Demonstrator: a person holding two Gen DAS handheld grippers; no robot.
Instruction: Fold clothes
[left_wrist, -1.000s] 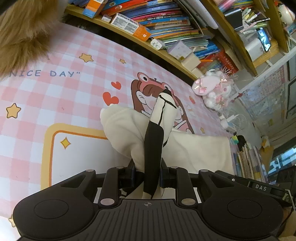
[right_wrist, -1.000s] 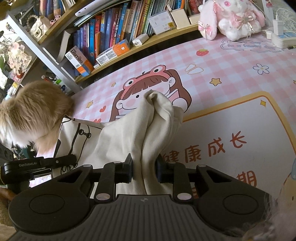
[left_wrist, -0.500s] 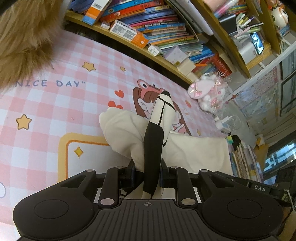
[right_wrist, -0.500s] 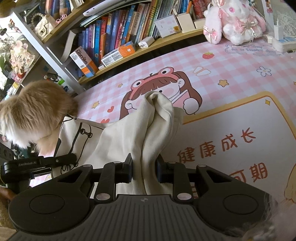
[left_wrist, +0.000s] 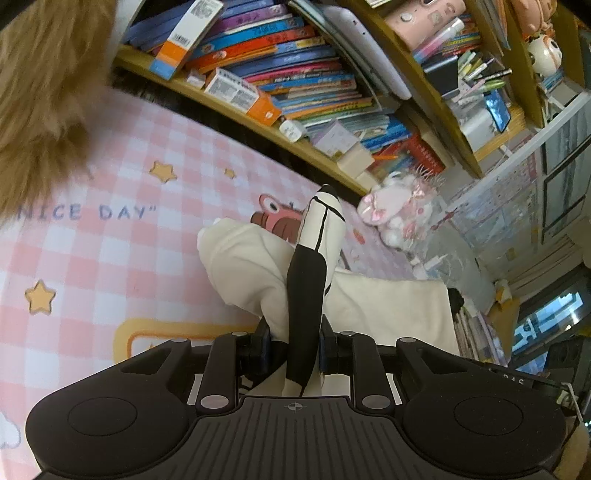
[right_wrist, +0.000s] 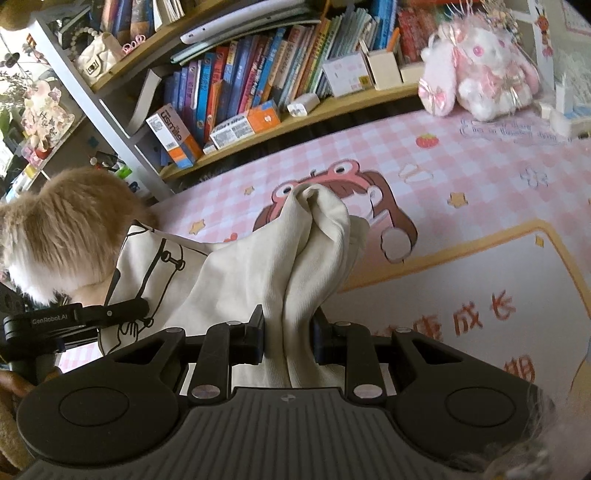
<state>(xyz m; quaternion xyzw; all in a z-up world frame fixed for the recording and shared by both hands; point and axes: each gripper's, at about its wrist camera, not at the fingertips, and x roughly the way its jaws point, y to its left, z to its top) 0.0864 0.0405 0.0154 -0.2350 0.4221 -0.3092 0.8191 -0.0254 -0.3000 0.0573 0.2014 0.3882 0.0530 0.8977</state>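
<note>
Nearest the lens, the left tool (left_wrist: 293, 345) is clamped on a bunched fold of the cream garment (left_wrist: 243, 266) where a black printed band runs through it; the right tool (right_wrist: 288, 334) is likewise closed on a thick ribbed gather of the same cloth (right_wrist: 258, 273), which rises in a peak between its fingers. The rest of the garment drapes onto the pink checked cartoon mat (right_wrist: 461, 155) covering the tabletop; beyond lie a tan furry animal (right_wrist: 70, 221), a pink plush rabbit (right_wrist: 480, 62), and the bookshelf (right_wrist: 258, 81).
</note>
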